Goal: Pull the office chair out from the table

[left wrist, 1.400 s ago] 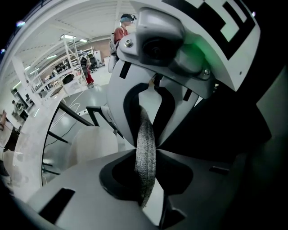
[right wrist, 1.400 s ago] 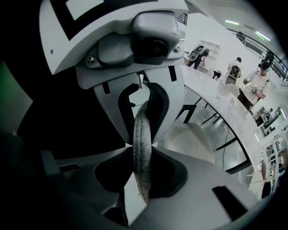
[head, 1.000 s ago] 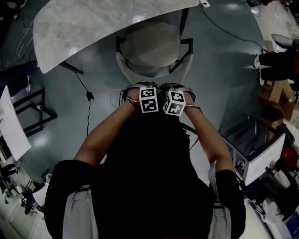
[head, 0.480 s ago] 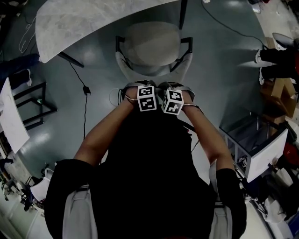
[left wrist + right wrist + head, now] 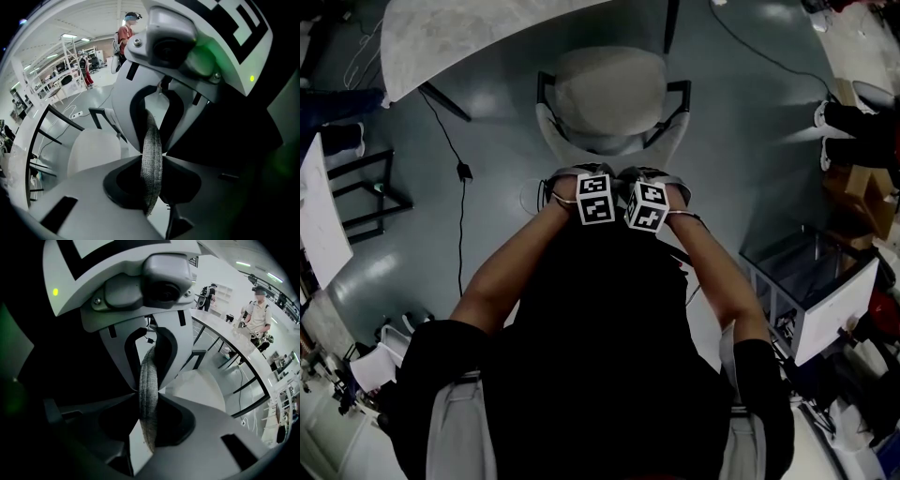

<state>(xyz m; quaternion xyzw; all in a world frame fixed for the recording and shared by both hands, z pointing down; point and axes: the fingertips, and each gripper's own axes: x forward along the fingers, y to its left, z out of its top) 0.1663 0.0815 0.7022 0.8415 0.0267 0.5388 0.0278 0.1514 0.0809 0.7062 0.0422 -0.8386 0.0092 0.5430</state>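
The office chair has a pale grey seat (image 5: 609, 94) and black armrests, and it stands just clear of the white marble-look table (image 5: 487, 28). In the head view both grippers sit side by side at the top of the backrest, left gripper (image 5: 586, 178) and right gripper (image 5: 654, 180), under their marker cubes. My left gripper (image 5: 152, 157) is shut on the grey woven backrest edge (image 5: 151, 140). My right gripper (image 5: 149, 397) pinches the same fabric edge (image 5: 147, 376). The seat (image 5: 201, 385) shows beyond the jaws.
A black cable (image 5: 459, 150) trails over the grey floor left of the chair. A black frame (image 5: 366, 197) stands at the left, a white-sided cart (image 5: 811, 300) and cardboard boxes (image 5: 862, 187) at the right. A person (image 5: 257, 310) stands behind the table (image 5: 234, 341).
The chair has rolled back from the table along with both grippers and the person. The table edge that overlapped the seat's far side now lies beyond it.
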